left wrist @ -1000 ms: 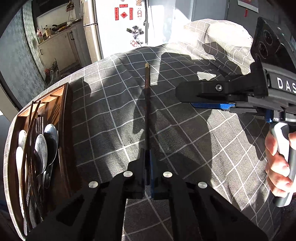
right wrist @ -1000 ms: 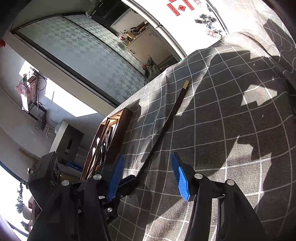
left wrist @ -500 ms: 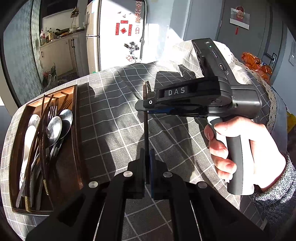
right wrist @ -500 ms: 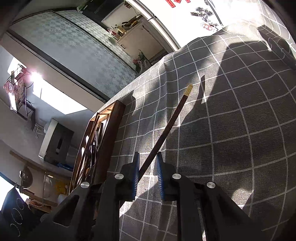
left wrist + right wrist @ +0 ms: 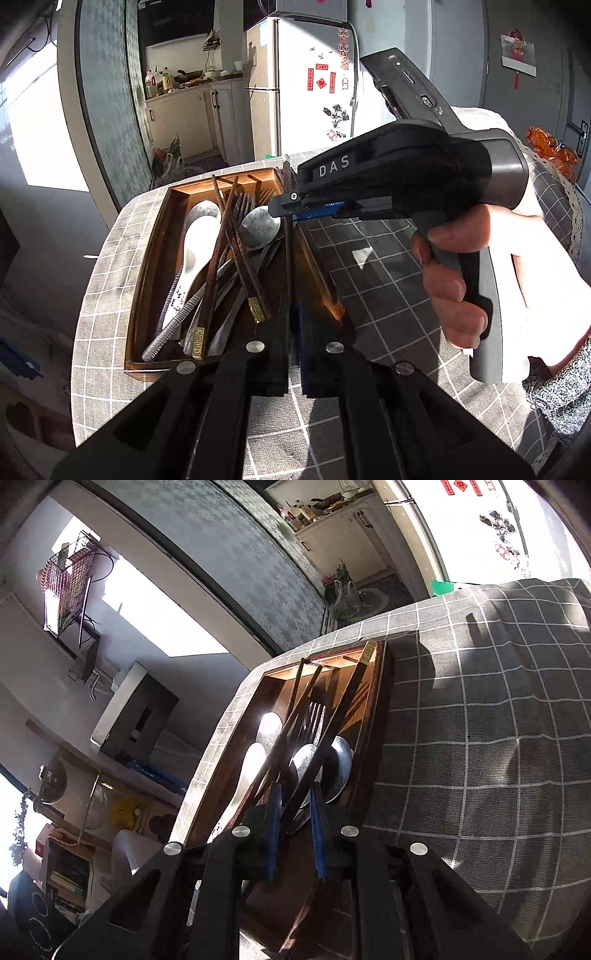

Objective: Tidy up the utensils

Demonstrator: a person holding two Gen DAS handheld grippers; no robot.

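Chopstick (image 5: 287, 236) now hangs over the tray (image 5: 147, 266), carried off the cloth; left gripper (image 5: 291, 354) clamps its near end, right gripper (image 5: 295, 823), jaws just narrowed, pinches farther along.

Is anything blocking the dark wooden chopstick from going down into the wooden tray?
No barrier: the dark wooden chopstick hangs over the brown wooden tray, right side. Below lie only metal spoons and crossed chopsticks.
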